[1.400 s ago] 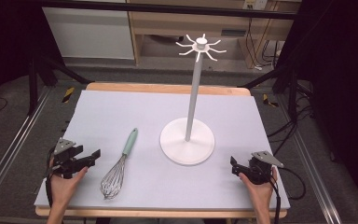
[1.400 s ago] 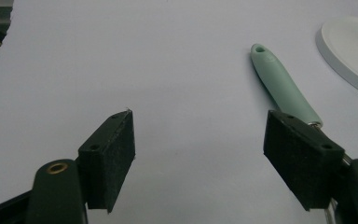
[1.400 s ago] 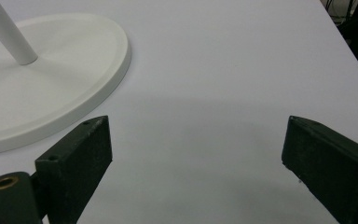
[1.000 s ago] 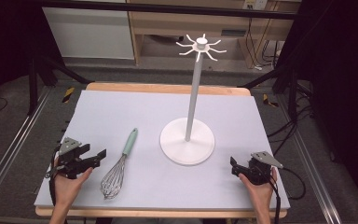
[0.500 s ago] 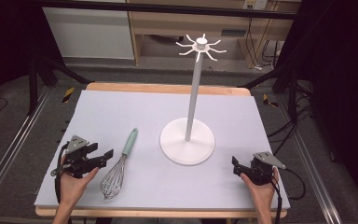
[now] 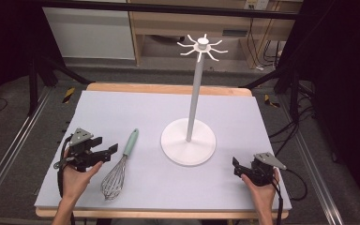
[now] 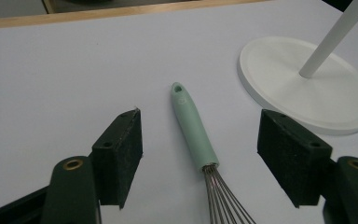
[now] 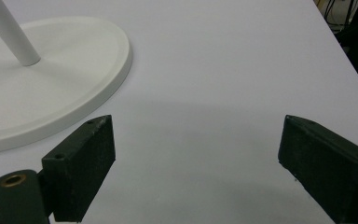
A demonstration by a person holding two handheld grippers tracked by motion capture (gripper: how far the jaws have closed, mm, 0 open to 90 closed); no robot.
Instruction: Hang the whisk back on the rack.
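The white stand (image 6: 188, 140) is unmoved at mid-table. The whisk (image 6: 120, 165) is left lying at its eight o'clock, untouched. The left gripper (image 6: 112, 150) has been brought nearer the whisk handle since earlier, jaws wide, slightly narrowed, nothing gripped. The right gripper (image 6: 235, 167) is held open, empty, unmoved.

One whisk (image 6: 120, 164), one white hook stand (image 6: 189, 140), one table (image 6: 103, 108) — two handheld grippers, left (image 6: 110, 151) and right (image 6: 236, 167).
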